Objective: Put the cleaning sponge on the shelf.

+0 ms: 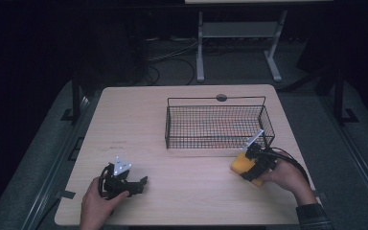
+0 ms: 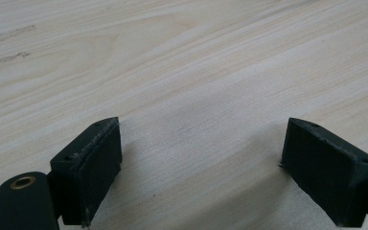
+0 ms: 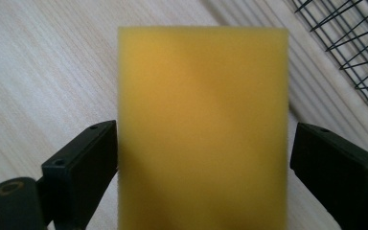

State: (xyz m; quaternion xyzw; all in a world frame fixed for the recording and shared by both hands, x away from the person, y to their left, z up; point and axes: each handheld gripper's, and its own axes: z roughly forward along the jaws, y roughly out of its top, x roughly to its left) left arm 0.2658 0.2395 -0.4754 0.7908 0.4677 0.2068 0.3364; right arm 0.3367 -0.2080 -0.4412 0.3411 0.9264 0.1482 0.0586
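- A yellow sponge [image 3: 202, 129] lay flat on the pale wooden table [image 1: 187, 191], near its right edge and just in front of the near right corner of a black wire basket [image 1: 215, 125].
- The right gripper [image 3: 203, 167] straddled the sponge, its two black jaws wide apart. The left pad [image 3: 93, 163] looked to be at or just touching the sponge's side, and the right pad [image 3: 338, 163] stood a little clear of it (so nothing was clamped).
- Judging by this, the step in hand was the approach to a grasp: the jaws were lined up around the sponge but had not yet squeezed it.
- The next move would likely call for closing the jaws evenly on the sponge's two long sides, firmly enough to lift the soft foam, then carrying it over the basket's rim.
- The left gripper [image 1: 124, 184] rested low over the table's near left part, well apart from the sponge. Its jaws were spread wide with only bare wood between them.
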